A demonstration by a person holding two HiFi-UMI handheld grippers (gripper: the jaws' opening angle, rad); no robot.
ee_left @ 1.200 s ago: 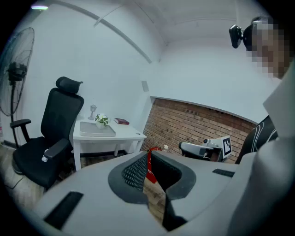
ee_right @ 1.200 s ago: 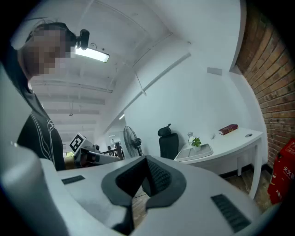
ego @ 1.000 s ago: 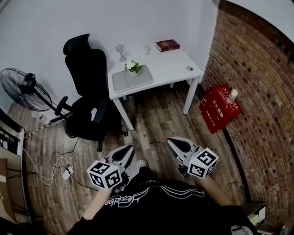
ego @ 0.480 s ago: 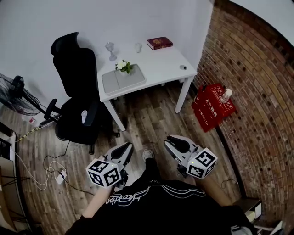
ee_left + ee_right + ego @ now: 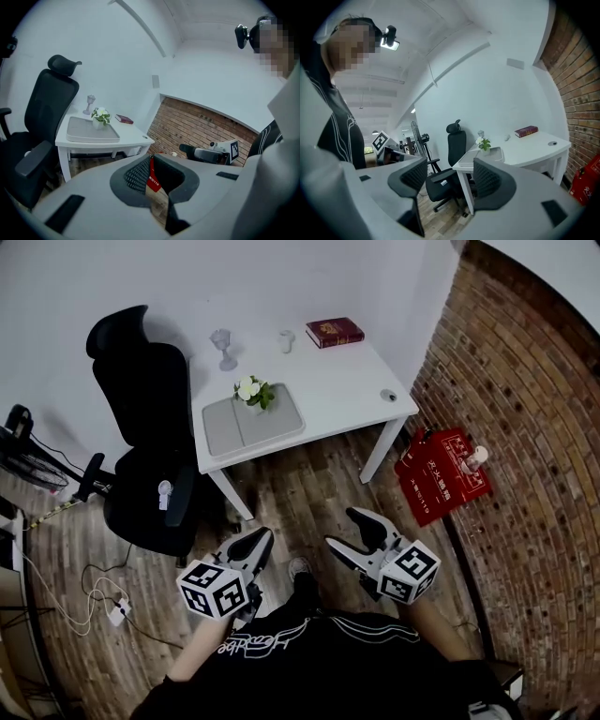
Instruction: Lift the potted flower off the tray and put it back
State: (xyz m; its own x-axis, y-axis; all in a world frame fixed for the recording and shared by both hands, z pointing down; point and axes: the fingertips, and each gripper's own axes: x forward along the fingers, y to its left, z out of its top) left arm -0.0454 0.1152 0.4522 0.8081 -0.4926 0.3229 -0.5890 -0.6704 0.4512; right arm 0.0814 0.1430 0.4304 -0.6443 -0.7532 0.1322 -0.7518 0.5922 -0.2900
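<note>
Left gripper point(image 5: 261, 538) has its jaws together, empty; right gripper point(image 5: 345, 531) is opening, nothing between its jaws. Both are well short of the table point(image 5: 347, 381). The flower point(image 5: 253, 392) stands at the tray's point(image 5: 246, 427) far edge, towards the tabletop's left side

Potted flower point(image 5: 253, 392) upright on tray point(image 5: 246, 427)
</note>
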